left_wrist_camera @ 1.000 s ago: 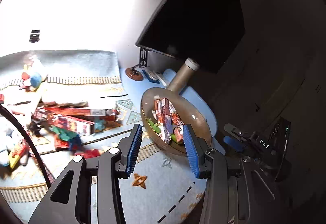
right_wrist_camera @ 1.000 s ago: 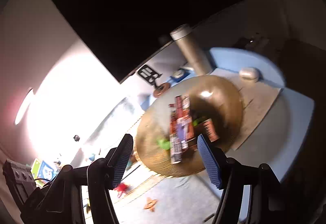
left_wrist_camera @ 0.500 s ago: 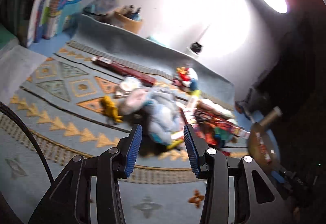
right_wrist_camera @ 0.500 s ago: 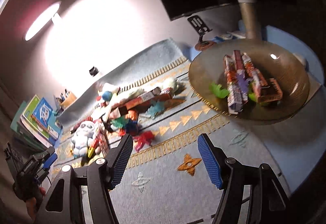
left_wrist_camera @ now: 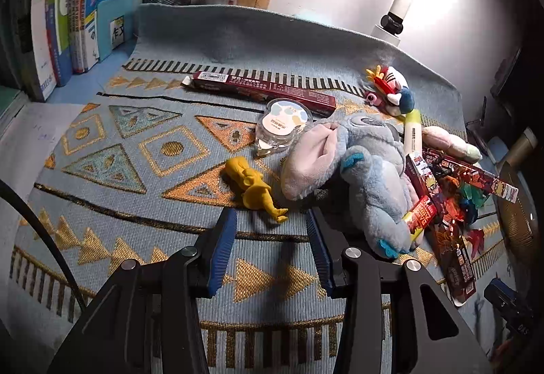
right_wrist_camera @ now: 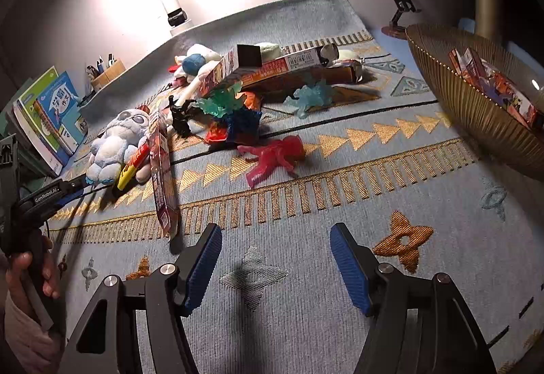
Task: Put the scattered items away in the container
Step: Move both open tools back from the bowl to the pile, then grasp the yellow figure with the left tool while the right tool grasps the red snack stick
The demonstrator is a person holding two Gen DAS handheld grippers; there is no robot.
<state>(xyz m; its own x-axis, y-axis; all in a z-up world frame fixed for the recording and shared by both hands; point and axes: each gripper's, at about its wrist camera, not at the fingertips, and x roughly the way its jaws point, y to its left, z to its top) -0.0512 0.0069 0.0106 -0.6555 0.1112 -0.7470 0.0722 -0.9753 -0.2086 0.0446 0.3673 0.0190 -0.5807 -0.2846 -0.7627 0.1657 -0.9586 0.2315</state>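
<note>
1. Patterned mat (left_wrist_camera: 142, 170) covers most of the bench; the clutter sits on it, so task is only partly done.
2. Gold bowl (right_wrist_camera: 476, 108) = the container, at the mat's right edge. Already holds a few printed boxes (right_wrist_camera: 489, 81); most items are left outside.
3. Blue plush (left_wrist_camera: 367, 170) lies mid-mat w/ a long dark-red box (left_wrist_camera: 258, 88) behind it twd the far edge. Not yet tidied.
4. More boxes piled mid-mat (right_wrist_camera: 282, 68), plus a small plush (left_wrist_camera: 391, 88) behind them.
5. Small stuff left: yellow figure (left_wrist_camera: 255, 187), red translucent figure (right_wrist_camera: 275, 153), pale-blue one (right_wrist_camera: 312, 98), green & dark ones beside it, tape dispenser (left_wrist_camera: 282, 125).
6. Left tool (left_wrist_camera: 272, 244) released, nothing betw its blue pads; yellow figure's feet lie just ahead of the tips. My guess: that's the next pick.
7. Right tool (right_wrist_camera: 275, 265) also released & empty, over bare mat, red figure ahead.
8. Vs. 1 s ago: both views then looked at the bowl; now both have swung down onto the clutter. Bowl contents look unchanged.
</note>
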